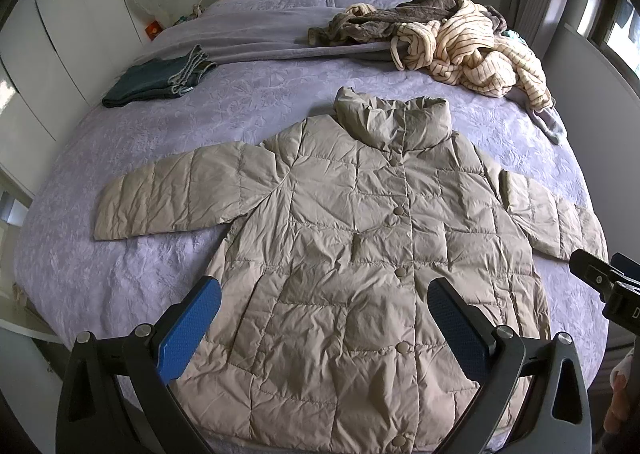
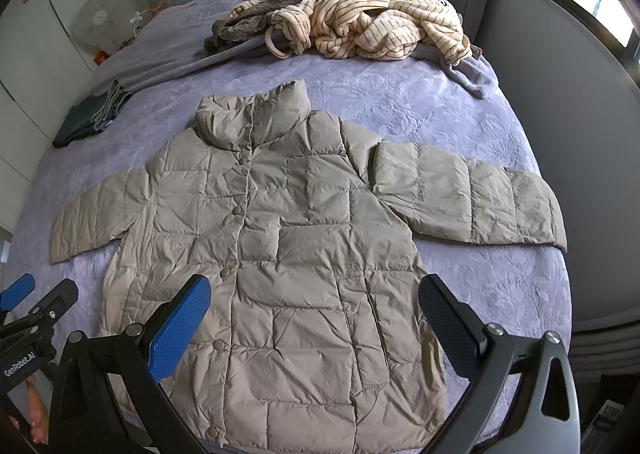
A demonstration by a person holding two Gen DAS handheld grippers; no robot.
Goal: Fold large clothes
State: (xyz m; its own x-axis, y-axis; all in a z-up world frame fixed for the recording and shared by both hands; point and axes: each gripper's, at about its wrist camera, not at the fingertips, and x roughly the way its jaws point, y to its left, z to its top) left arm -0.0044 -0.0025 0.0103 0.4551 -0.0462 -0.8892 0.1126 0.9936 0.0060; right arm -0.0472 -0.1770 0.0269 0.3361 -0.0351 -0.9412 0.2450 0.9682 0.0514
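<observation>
Folding of the quilted beige puffer jacket (image 1: pixel 360 246) looks not yet begun — it lies flat and front-up on the near half of the lilac bedspread (image 1: pixel 120 254), buttoned, with both sleeves spread out to left and right and the collar toward the headboard.

At the far left lies a folded pair of dark jeans (image 1: pixel 160 79), perhaps already done. At the far right a crumpled heap of striped cream robes (image 1: pixel 472 49) waits unfolded.

The left gripper (image 1: pixel 324 318) hovers over the hem with its blue pads wide apart and empty. The right gripper (image 2: pixel 316 314) is equally spread and holds nothing.

No container is visible — clothes lie directly on the bed.
</observation>
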